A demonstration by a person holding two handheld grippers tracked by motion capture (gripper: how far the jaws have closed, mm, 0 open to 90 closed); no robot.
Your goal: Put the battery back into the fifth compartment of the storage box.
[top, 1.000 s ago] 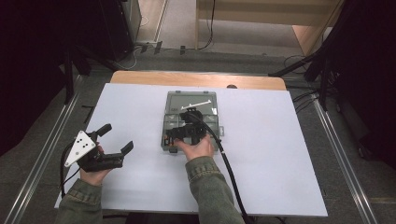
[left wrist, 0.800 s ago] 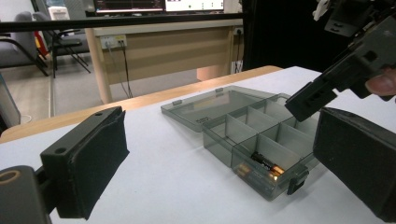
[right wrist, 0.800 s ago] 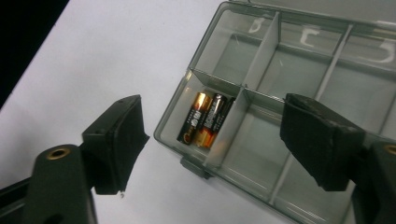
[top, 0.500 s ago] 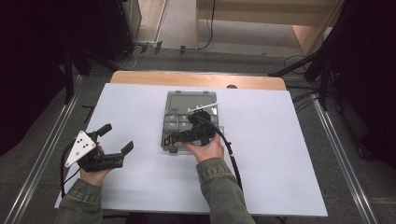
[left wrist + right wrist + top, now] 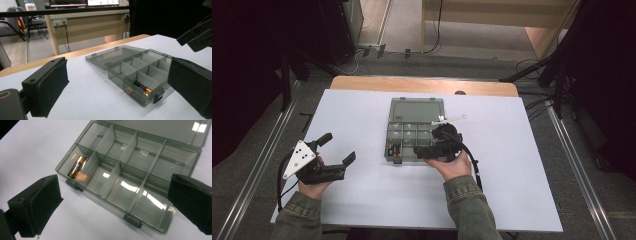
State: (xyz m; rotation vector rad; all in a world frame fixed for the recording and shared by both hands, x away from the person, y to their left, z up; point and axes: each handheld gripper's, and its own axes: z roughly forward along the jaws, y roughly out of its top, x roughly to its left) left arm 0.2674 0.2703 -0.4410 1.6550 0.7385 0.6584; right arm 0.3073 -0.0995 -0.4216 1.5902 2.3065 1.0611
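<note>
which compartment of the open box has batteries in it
The front-row corner compartment of the organizer box, at the left end nearest the person in the high view. It holds batteries; the other compartments look empty.

1. The organiser box looks like smoky grey see-through plastic, smooth and glossy, with bright glints on its dividers and on its open lid.
2. The batteries in 1 corner compartment have shiny metallic copper-and-black wrappers that reflect in the plastic wall.
3. The table top is a matt pale sheet, smooth and even; a wooden edge with a warm, dull finish shows behind it.
4. The left gripper has hard black plastic jaws faced with matt, slightly fuzzy pads.
5. The right gripper carries the same dull black padding.
6. The sleeves are olive woven cloth.
</note>
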